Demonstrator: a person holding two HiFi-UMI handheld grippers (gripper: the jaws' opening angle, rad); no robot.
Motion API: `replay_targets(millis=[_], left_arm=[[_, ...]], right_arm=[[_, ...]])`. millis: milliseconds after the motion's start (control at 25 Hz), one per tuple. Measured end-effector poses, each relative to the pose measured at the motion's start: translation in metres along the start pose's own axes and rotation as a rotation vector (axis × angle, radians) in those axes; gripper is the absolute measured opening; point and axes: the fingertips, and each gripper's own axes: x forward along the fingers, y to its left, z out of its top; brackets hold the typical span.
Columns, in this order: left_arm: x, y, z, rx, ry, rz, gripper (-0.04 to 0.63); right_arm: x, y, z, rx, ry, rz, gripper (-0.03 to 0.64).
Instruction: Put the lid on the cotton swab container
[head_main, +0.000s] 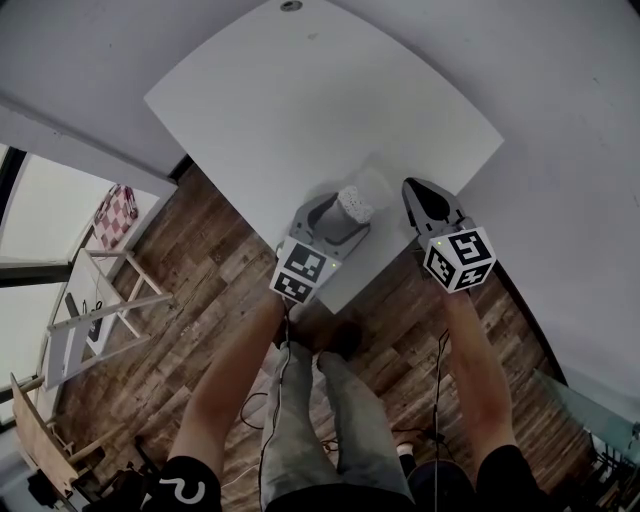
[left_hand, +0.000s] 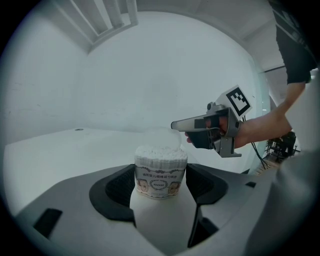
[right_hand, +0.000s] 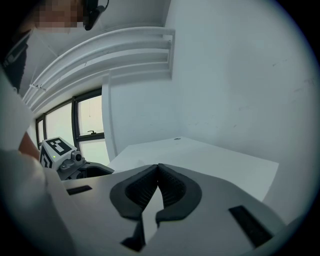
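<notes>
Gripping low on its body, the left gripper (head_main: 346, 218) holds the small round plastic cotton swab container (left_hand: 160, 180) upright at the near corner of the white bench (head_main: 300, 100). Its jaws are only partly open and press the container's sides from left and right, below the printed paper band. The top stands open, packed to the brim with white swab tips.

The container looks light, with thin, smooth walls. A hard squeeze would likely dent it and a loose one would let it slip, so this low, two-sided hold seems right and leaves the mouth free.

Just beyond the container sits the clear, round plastic lid (head_main: 372, 187), faint against the bench. I cannot tell whether it rests on the bench or leans on the swabs. It is probably feather-light and slippery, and best pinched at its rim.

Beside the lid, along the bench's right-hand edge, the right gripper (head_main: 418, 193) has its jaws fully together with nothing visible between them, its tip close to the lid.
</notes>
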Motion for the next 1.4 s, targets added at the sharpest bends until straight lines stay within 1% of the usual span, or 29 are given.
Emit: replay_targets(millis=[240,560,920,1400], left_arm=[[-0.001,0.0,0.0,-0.001,-0.001,-0.004,0.336],[0.002,0.002,-0.001,-0.001,-0.001,0.0,0.336],[0.001,0.0,0.0,-0.005,-0.009,0.0,0.336],[-0.001,0.001,0.002,-0.009,-0.017,0.001,0.336]], right_arm=[[0.006,-0.002,-0.004,0.02,0.011,-0.001,0.014],[0.021,-0.008,-0.011,0.018,0.028,0.002,0.014],[0.022,0.006,-0.005,0.041,0.013,0.064,0.014],[0.018,0.04,0.008,0.043,-0.021,0.156,0.014]])
